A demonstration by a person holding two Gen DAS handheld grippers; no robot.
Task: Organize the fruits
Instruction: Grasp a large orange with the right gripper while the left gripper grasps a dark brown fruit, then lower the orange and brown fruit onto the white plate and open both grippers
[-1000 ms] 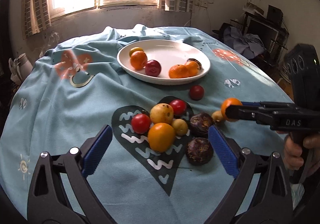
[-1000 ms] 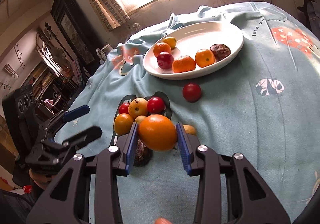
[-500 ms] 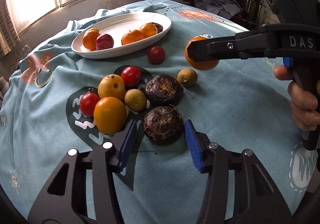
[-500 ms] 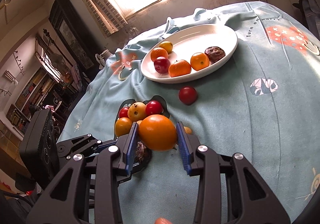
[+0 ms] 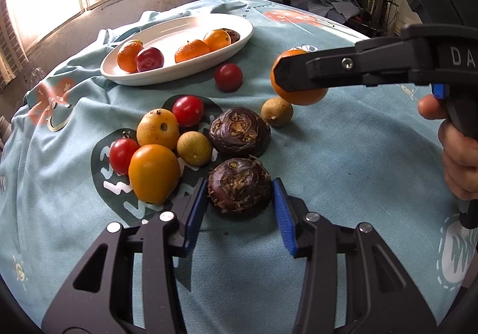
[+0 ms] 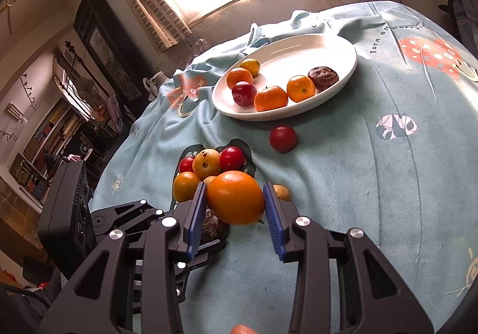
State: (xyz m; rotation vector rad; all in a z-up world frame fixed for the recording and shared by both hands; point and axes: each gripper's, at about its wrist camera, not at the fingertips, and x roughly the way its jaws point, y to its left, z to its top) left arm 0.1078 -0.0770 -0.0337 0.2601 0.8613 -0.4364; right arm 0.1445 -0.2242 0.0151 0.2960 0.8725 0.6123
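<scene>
Fruit sits all around your fingers: your left gripper point(image 5: 239, 208) has just been closing, and its blue pads now stand on both sides of a dark bumpy fruit point(image 5: 239, 186) lying on the blue cloth point(image 5: 343, 160), though you cannot tell if they touch it yet. Your right gripper point(image 6: 236, 208) is clamped on an orange point(image 6: 235, 197), held up off the cloth. Past both sets of fingers waits the white plate point(image 6: 343, 71) with more fruit on it.

in the right wrist view the left gripper point(image 6: 209, 232) and the held orange point(image 6: 236, 198) hide most of the dark fruit point(image 6: 210, 223); a fingertip point(image 6: 242, 329) is cut off at the bottom edge.
</scene>
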